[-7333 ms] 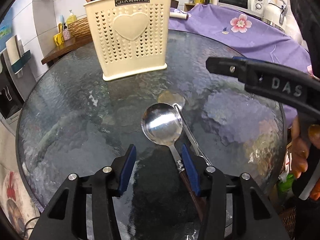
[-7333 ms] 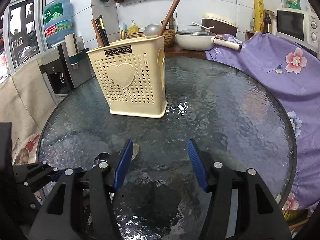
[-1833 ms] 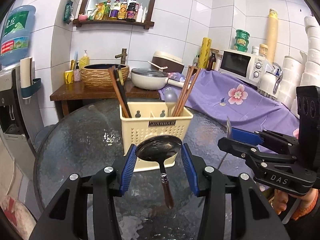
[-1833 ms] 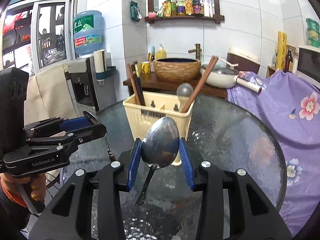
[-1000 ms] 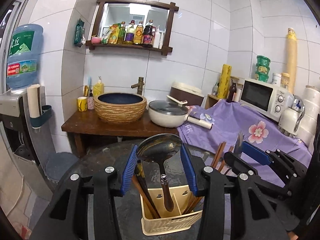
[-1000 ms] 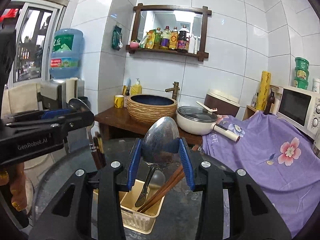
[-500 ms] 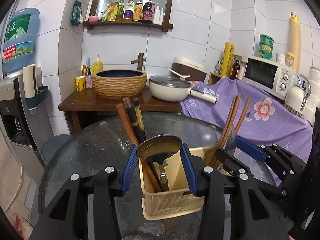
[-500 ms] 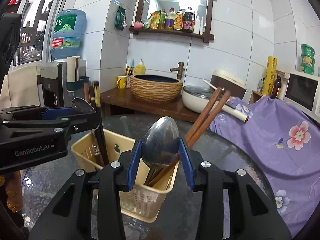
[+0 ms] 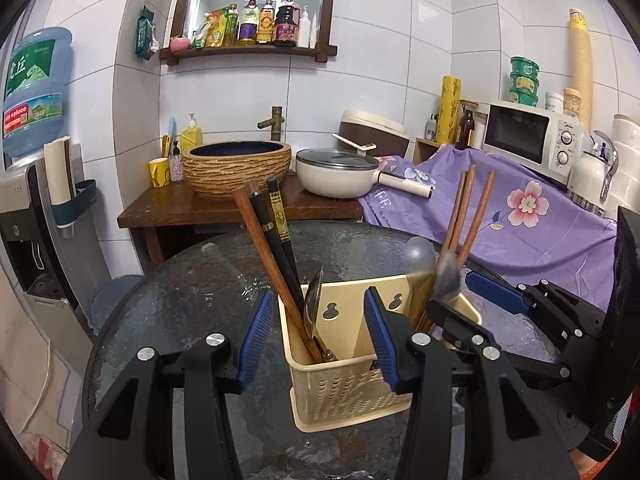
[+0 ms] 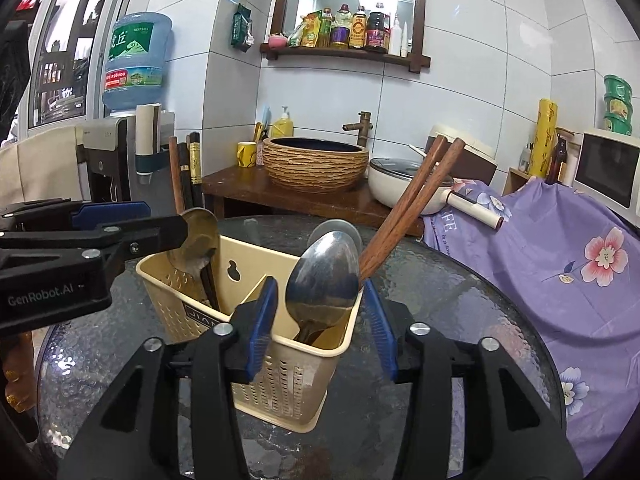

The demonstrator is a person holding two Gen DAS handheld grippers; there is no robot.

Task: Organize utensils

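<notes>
both spoons [image 9: 314, 312] [image 10: 324, 280] now loose in the holder [image 9: 348, 392], jaws just opened off them

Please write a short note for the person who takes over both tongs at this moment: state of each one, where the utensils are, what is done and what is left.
Left tongs: have just been opening, pads off the dark ladle, which stands in the holder.
Right tongs: have also just been opening; the steel spoon rests in the holder's other end.
Done: both spoons are in, beside the chopsticks.
Left: draw both tongs back; I see no more loose utensils.

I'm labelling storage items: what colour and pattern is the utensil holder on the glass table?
Cream plastic utensil holder with perforated walls; right wrist view shows it best.
</notes>
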